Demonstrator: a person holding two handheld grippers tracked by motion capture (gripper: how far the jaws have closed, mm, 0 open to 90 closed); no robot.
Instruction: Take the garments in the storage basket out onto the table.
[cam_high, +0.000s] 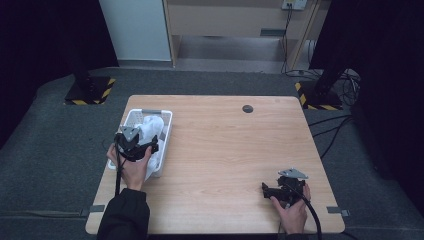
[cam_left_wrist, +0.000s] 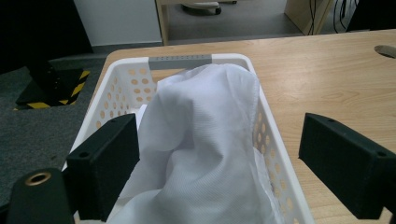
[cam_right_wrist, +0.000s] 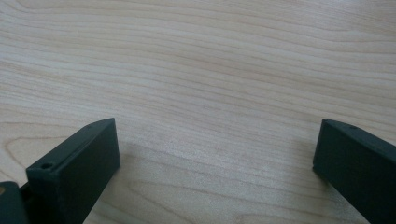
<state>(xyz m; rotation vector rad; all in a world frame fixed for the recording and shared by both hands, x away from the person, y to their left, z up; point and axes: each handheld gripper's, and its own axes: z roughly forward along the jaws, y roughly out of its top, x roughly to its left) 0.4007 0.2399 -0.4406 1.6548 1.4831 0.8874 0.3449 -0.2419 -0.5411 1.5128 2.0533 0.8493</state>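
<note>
White cloth (cam_left_wrist: 201, 149) lies heaped in a white plastic basket (cam_left_wrist: 275, 154) at the left edge of the wooden table (cam_high: 225, 150). The left gripper (cam_left_wrist: 219, 163) hangs over the heap with its jaws spread wide on either side of the fabric, not yet pressing it. To grasp well, the person should likely lower onto a raised fold near the top, close on a thick bunch rather than a thin edge, and lift straight up so the basket wall does not snag. The right gripper (cam_high: 272, 191) rests near the table's right corner, jaws spread, nothing between them.
</note>
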